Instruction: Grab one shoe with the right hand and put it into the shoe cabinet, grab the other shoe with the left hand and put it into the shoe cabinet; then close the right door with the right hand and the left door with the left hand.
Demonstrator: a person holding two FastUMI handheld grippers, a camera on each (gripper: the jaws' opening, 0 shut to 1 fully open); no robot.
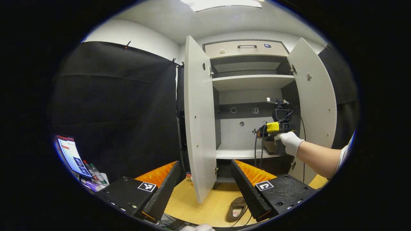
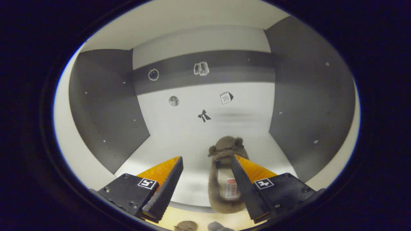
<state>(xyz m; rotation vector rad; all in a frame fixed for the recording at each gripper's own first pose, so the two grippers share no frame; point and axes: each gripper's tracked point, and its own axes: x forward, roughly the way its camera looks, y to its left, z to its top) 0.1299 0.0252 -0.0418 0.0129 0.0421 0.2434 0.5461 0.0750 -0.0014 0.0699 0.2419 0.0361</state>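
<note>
Inside shoe cabinet (image 1: 247,81), outstretched gloved hand (image 1: 290,142)

The shoe cabinet (image 1: 250,81) looks like smooth laminated board, matt pale panels with darker grey matt sides inside, little drilled holes (image 2: 104,141) dotted along them. The drawer handle (image 1: 247,46) up top seems like dark metal. The slipper (image 2: 221,179) on the shelf is fuzzy brown plush, soft and nappy, with a paper-ish tag (image 2: 230,188) on the insole. The other slipper (image 1: 236,209) on the floor (image 1: 199,205) looks the same fabric. That floor is light wood-grain, slight sheen. The hand (image 1: 290,142) wears a white knit cloth glove. The booth's curtain (image 1: 118,109) is matt black cloth, a bit creased.
</note>
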